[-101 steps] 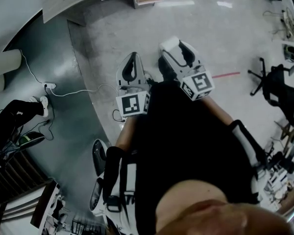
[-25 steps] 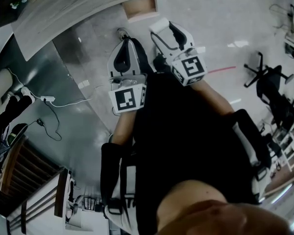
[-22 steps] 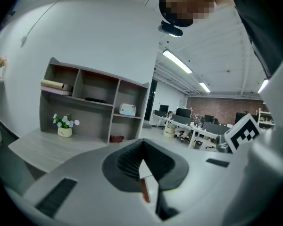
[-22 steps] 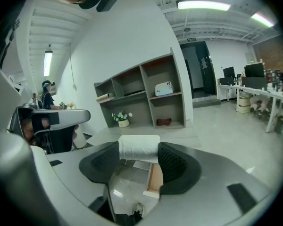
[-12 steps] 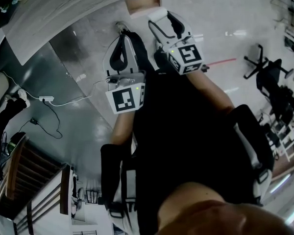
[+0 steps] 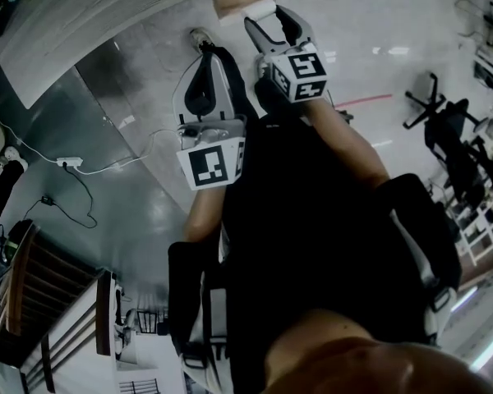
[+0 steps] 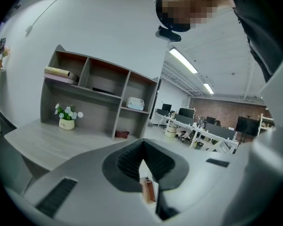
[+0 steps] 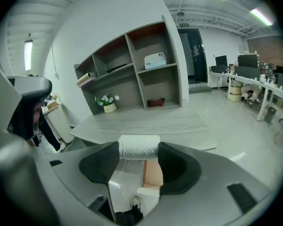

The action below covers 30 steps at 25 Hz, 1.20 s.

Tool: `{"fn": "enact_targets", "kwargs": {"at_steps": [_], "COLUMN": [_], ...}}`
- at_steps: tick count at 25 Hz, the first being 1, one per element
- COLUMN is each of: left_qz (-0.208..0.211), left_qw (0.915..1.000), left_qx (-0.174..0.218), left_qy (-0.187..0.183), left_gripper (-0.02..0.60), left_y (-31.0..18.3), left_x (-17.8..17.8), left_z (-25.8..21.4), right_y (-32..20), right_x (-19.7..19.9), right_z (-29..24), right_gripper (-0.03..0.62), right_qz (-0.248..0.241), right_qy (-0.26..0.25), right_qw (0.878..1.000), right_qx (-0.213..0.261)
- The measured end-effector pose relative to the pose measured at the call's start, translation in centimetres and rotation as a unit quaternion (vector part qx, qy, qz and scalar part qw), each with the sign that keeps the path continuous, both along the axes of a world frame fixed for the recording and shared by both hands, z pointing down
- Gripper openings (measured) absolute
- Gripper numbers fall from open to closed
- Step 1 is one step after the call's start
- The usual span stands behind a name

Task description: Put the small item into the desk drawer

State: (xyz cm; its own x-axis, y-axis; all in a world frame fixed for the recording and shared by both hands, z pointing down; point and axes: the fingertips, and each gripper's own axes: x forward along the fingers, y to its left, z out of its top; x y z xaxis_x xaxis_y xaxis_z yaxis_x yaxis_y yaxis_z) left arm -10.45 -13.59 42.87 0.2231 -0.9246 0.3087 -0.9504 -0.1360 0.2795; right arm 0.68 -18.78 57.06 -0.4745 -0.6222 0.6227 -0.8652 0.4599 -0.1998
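One small item, a white wrapped roll (image 8: 139,147), sits clamped crosswise between the fingertips of the right gripper (image 6: 264,16). It hangs over the open desk drawer (image 8: 153,174), whose wooden inside shows just below the pads. By that, the carry looks nearly done; the next move calls for lowering the roll into the drawer and parting the fingers. The left gripper (image 7: 141,150), fingers together on nothing, hangs alongside. Beyond the fingertips lie a pale wood-grain desk (image 8: 146,121), a cubby shelf (image 8: 132,69) and glossy floor (image 6: 370,23).
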Motion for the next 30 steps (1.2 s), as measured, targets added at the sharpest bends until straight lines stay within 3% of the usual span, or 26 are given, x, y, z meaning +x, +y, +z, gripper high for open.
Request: {"fn": "enact_targets", "kwargs": {"at_steps": [30], "left_qz": [-0.013], "left_qw": [0.9994], "left_qx": [-0.032], "left_qy": [0.002], "left_gripper": [0.0], "left_y": [-1.4], "left_x": [-1.8], "left_z": [4.1], "right_y": [-2.9], "right_x": [-0.5], "right_z": [17.0], "right_gripper": [0.256], "right_qz": [0.026], "right_qy": [0.082], "right_qw": [0.99], "right_qx": [-0.111]}}
